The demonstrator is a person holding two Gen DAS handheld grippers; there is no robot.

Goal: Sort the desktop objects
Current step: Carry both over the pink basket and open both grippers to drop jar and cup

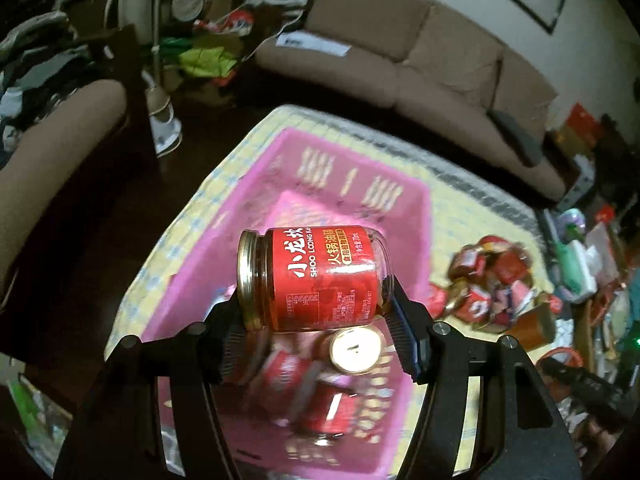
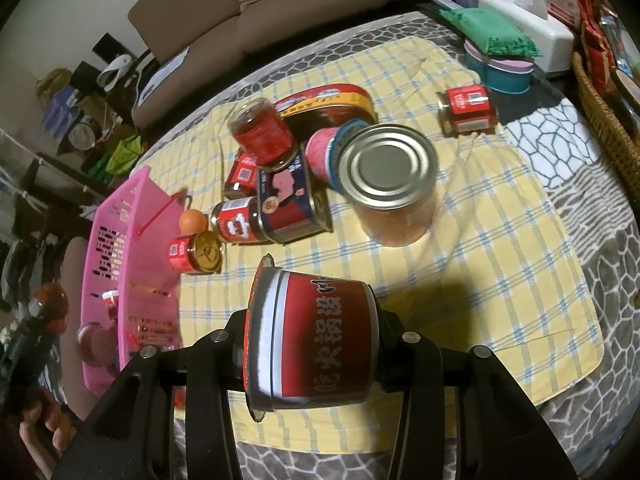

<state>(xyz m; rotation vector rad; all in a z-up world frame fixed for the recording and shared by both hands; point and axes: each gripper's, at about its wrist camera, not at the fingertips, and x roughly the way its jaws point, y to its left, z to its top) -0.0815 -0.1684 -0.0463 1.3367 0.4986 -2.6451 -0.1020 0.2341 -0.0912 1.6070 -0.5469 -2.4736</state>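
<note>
Evidently the left gripper (image 1: 316, 312) clamped a jar (image 1: 312, 278) above the pink basket (image 1: 416, 216) for dropping; the right gripper (image 2: 310, 344) clamped a red can (image 2: 316, 338).

- Jar (image 1: 316, 278): red label, white and gold lettering, gold lid.
- Basket (image 1: 404, 216): pink.
- Cloth (image 2: 500, 216): yellow with blue-and-white check.
- Table cover (image 2: 600, 280): grey with white stone-like outlines.
- Tin (image 2: 320, 340): red and dark, white band.
- Can (image 2: 390, 182): silver top, orange side.
- Sofa (image 1: 440, 60): brown.
- Packet (image 2: 494, 32): green.
</note>
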